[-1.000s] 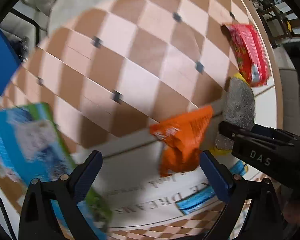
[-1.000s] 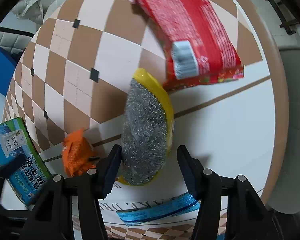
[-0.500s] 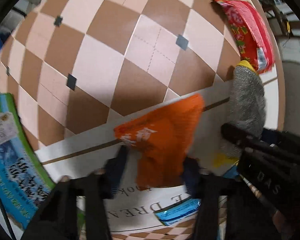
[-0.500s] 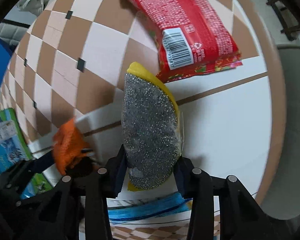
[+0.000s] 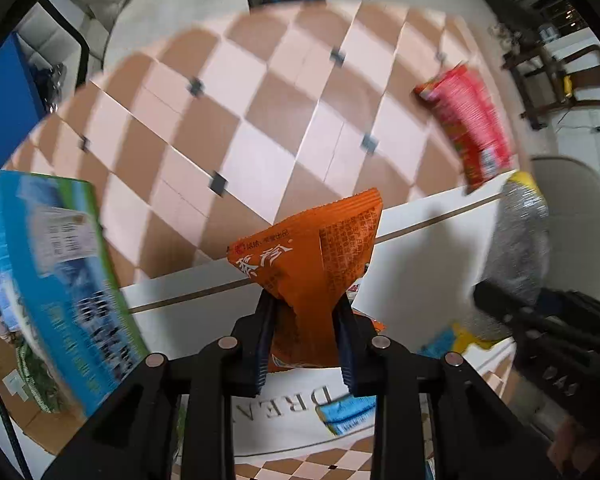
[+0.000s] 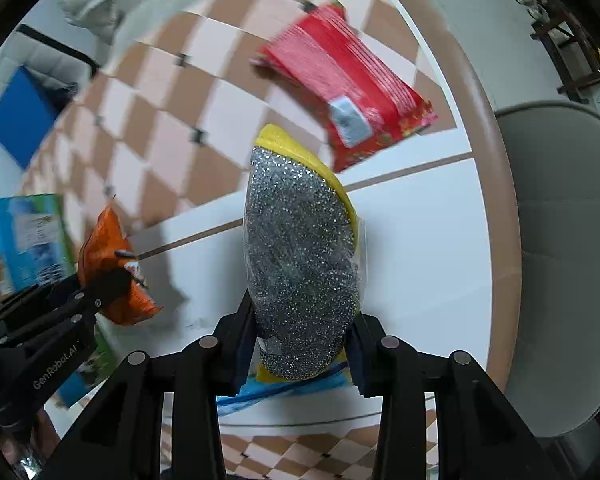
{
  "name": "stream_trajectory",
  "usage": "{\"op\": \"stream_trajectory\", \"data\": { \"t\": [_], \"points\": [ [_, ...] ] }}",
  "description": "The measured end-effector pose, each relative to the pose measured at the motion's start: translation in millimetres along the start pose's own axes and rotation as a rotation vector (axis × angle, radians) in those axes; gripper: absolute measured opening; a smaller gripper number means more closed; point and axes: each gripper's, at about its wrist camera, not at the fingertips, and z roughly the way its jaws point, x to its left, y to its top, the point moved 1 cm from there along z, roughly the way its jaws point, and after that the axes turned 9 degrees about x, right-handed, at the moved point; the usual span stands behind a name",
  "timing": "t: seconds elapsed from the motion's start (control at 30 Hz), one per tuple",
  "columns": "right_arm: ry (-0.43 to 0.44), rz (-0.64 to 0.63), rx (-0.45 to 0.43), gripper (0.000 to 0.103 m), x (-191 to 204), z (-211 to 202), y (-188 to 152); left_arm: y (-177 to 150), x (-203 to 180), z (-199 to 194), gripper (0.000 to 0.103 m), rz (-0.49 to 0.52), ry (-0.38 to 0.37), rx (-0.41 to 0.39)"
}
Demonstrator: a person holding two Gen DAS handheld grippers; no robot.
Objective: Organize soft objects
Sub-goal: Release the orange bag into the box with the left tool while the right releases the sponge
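Note:
My left gripper (image 5: 305, 312) is shut on an orange snack packet (image 5: 312, 252) and holds it above the table; the packet also shows in the right wrist view (image 6: 108, 268). My right gripper (image 6: 300, 336) is shut on a silver-and-yellow scouring sponge in clear wrap (image 6: 300, 248), lifted off the table; it shows at the right of the left wrist view (image 5: 516, 248). A red snack bag (image 6: 348, 96) lies on the checkered table beyond, also seen in the left wrist view (image 5: 472, 120).
A blue-and-green tissue pack (image 5: 56, 280) lies at the left, also in the right wrist view (image 6: 28, 236). A white board with lettering (image 5: 420, 248) covers the near table. A blue wrapper (image 5: 348, 412) lies on it. A pale chair (image 6: 560, 240) stands right of the table edge (image 6: 496, 184).
Both grippers have closed, the left on the orange packet and the right on the sponge, and both have lifted their objects up off the table.

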Motion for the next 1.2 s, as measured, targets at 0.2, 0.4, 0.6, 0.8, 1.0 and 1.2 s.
{"op": "stream_trajectory", "data": {
  "t": [0.2, 0.4, 0.6, 0.8, 1.0, 1.2],
  "points": [
    [0.103, -0.095, -0.068, 0.041, 43.6, -42.1, -46.3, -45.5, 20.9, -77.3, 0.025, 0.002, -0.054, -0.131],
    [0.175, -0.263, -0.105, 0.041, 124.4, -75.0, -102.5, -94.2, 120.9, -113.9, 0.025, -0.071, -0.025, -0.191],
    [0.203, -0.435, -0.072, 0.041, 236.0, -56.0, -142.8, -136.3, 217.7, -93.8, 0.025, -0.225, 0.017, -0.151],
    [0.170, -0.490, -0.021, 0.041, 312.9, -8.2, -144.2, -147.7, 287.8, -50.5, 0.025, -0.322, -0.010, -0.027],
    [0.128, -0.504, 0.045, 0.041, 353.1, 38.8, -132.3, -146.2, 333.9, -9.4, 0.025, -0.346, 0.002, 0.084],
    [0.087, -0.532, 0.082, 0.042, 370.1, 68.2, -126.7, -148.5, 348.5, 9.3, 0.026, -0.345, -0.014, 0.117]
  ]
}}
